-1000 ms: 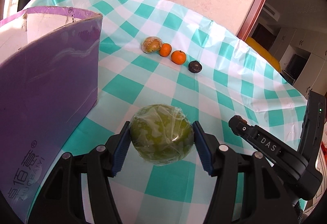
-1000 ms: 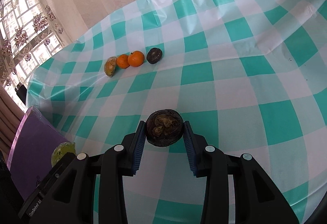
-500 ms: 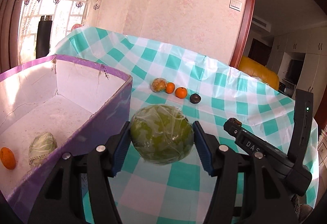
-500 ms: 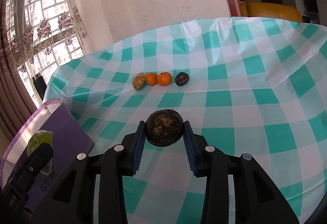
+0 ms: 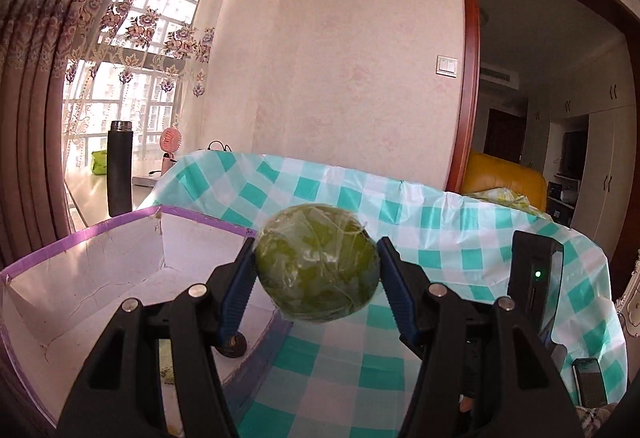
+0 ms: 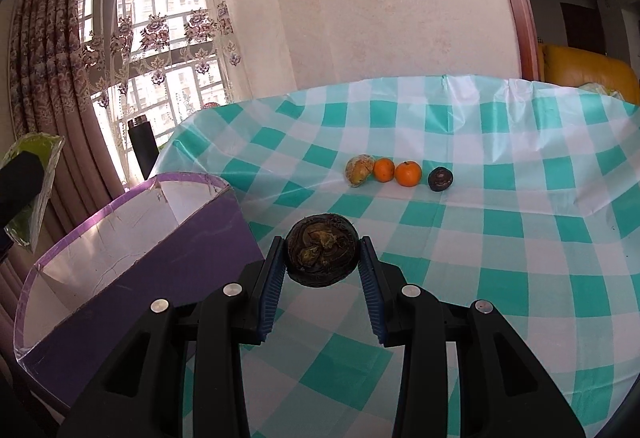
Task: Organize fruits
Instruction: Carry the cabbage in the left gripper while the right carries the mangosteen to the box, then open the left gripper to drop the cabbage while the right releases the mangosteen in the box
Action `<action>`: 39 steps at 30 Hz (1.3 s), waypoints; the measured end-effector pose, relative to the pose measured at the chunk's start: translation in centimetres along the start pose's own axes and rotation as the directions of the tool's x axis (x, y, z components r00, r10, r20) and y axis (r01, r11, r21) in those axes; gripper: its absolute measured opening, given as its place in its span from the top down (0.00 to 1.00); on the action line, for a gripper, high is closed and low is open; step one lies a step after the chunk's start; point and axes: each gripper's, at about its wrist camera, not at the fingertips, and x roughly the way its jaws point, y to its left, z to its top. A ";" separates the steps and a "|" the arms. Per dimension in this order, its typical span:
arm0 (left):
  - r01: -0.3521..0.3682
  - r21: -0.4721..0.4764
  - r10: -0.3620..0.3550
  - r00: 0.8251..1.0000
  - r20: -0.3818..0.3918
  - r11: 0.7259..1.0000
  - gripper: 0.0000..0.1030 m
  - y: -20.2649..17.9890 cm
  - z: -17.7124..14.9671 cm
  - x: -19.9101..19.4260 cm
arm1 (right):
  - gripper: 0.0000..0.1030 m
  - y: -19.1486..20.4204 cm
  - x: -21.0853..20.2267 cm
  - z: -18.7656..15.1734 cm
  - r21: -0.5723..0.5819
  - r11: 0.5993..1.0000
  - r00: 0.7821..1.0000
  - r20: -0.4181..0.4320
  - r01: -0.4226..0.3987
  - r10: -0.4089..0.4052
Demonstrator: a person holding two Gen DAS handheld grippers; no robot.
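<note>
The left gripper [image 5: 318, 274] pinches a wrapped green fruit [image 5: 317, 264] in the air over the near corner of the purple box [image 5: 120, 222]; only this view shows the box floor, with one dark fruit [image 5: 232, 348] half hidden behind a finger. The right gripper [image 6: 322, 256] is closed on a dark wrinkled fruit [image 6: 322, 255] above the checked tablecloth [image 6: 520, 238]. Only the right view shows the row of four behind: one wrapped yellowish fruit [image 6: 359, 169], two oranges [image 6: 408, 174] and one dark fruit.

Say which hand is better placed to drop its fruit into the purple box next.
Left. Its wrapped green fruit hangs at the purple box rim, interior below. The right gripper's dark fruit sits beside the box, over the tablecloth.
</note>
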 end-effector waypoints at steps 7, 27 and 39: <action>-0.111 -0.081 0.102 0.990 -0.100 0.991 0.42 5.6 0.0 -1.1 | 0.64 4.5 -0.4 1.0 -0.082 0.993 0.996 -0.001 -0.089 0.090; -0.361 0.044 0.336 0.809 -0.483 0.932 0.42 15.9 -1.7 2.4 | 0.64 18.8 9.1 1.5 -0.451 0.872 0.921 -0.389 -0.190 0.000; -0.405 0.272 0.487 0.679 -0.549 0.873 0.41 16.2 -3.7 3.9 | 0.49 20.7 12.3 -1.5 -0.727 0.678 0.868 -0.400 -0.107 -0.293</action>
